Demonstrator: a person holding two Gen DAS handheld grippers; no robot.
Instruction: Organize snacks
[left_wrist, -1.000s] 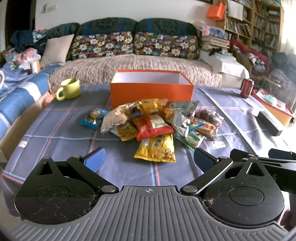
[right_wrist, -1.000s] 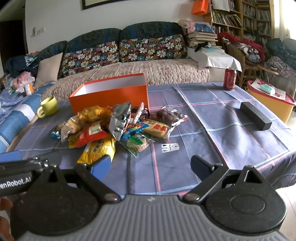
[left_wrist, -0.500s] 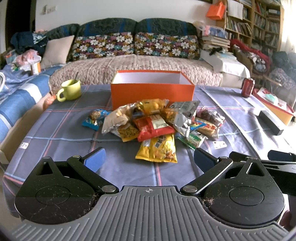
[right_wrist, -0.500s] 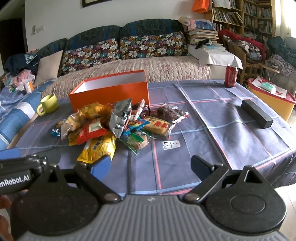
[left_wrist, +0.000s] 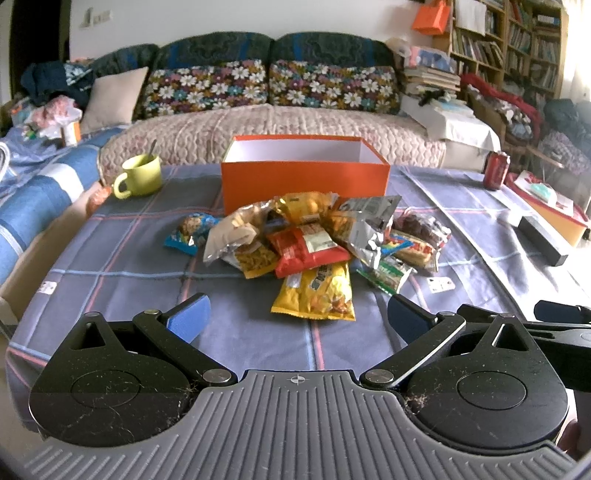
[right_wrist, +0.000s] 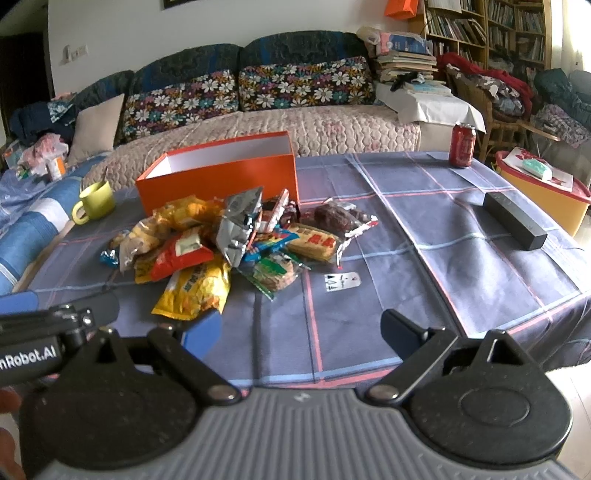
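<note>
Left gripper (left_wrist: 297, 319): fingers spread wide, holding nothing, above the near table edge.
Right gripper (right_wrist: 301, 332): fingers spread wide, holding nothing, beside the left one.
Snack pile (left_wrist: 314, 236): heaped mid-table, just in front of the box; yellow packet (left_wrist: 319, 291) nearest.
Orange box (left_wrist: 304, 173): open-topped, behind the pile.
Green mug (left_wrist: 140, 175): left of box.
Red can (right_wrist: 461, 144): far right.
Black bar (right_wrist: 513, 221): right edge.

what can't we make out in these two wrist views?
- Orange box floor: both views, hidden by its front wall.
- Mug contents: both views, rim blocks them.
- Lower snacks in the pile: covered by upper packets.
- Paper tag print: too small.
- Table near edge: hidden by the right gripper.
</note>
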